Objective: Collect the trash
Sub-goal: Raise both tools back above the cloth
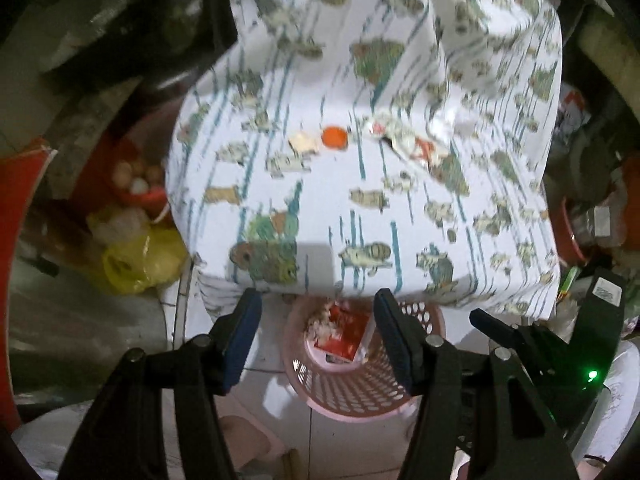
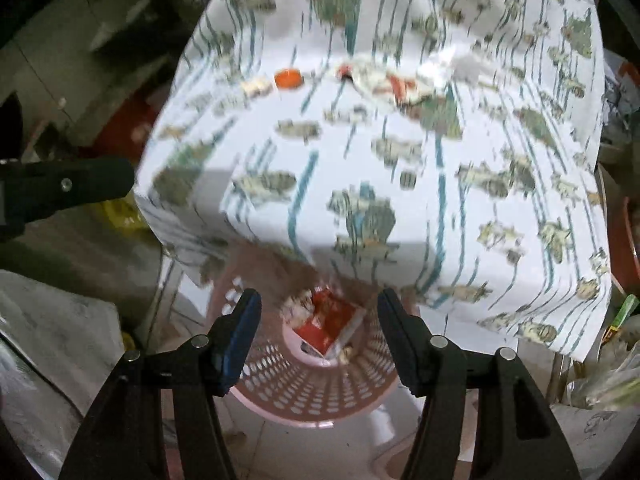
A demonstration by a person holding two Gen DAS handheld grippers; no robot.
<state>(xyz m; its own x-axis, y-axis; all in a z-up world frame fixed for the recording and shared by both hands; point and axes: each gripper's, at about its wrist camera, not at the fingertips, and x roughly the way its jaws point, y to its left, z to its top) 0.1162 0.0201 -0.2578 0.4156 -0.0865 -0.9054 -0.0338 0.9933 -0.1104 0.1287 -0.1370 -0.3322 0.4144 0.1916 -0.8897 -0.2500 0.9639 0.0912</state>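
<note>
A pink perforated basket (image 1: 360, 396) (image 2: 304, 392) stands on the floor below the table's near edge. In it lie a red carton (image 1: 340, 336) (image 2: 332, 324) and some crumpled paper. On the patterned tablecloth (image 1: 360, 208) (image 2: 360, 152) farther back lie an orange cap (image 1: 335, 136) (image 2: 288, 78), a beige scrap (image 1: 304, 142) (image 2: 256, 86) and a crumpled white-and-red wrapper (image 1: 404, 142) (image 2: 392, 80). My left gripper (image 1: 318, 304) hangs open above the basket with nothing between its fingers. My right gripper (image 2: 319, 304) is also open and empty over the basket, close beside the left one.
A yellow plastic bag (image 1: 140, 264) and a red bowl of round things (image 1: 136, 184) sit left of the table. A red tub (image 1: 568, 236) and clutter stand at the right. White floor tiles (image 1: 340, 448) surround the basket.
</note>
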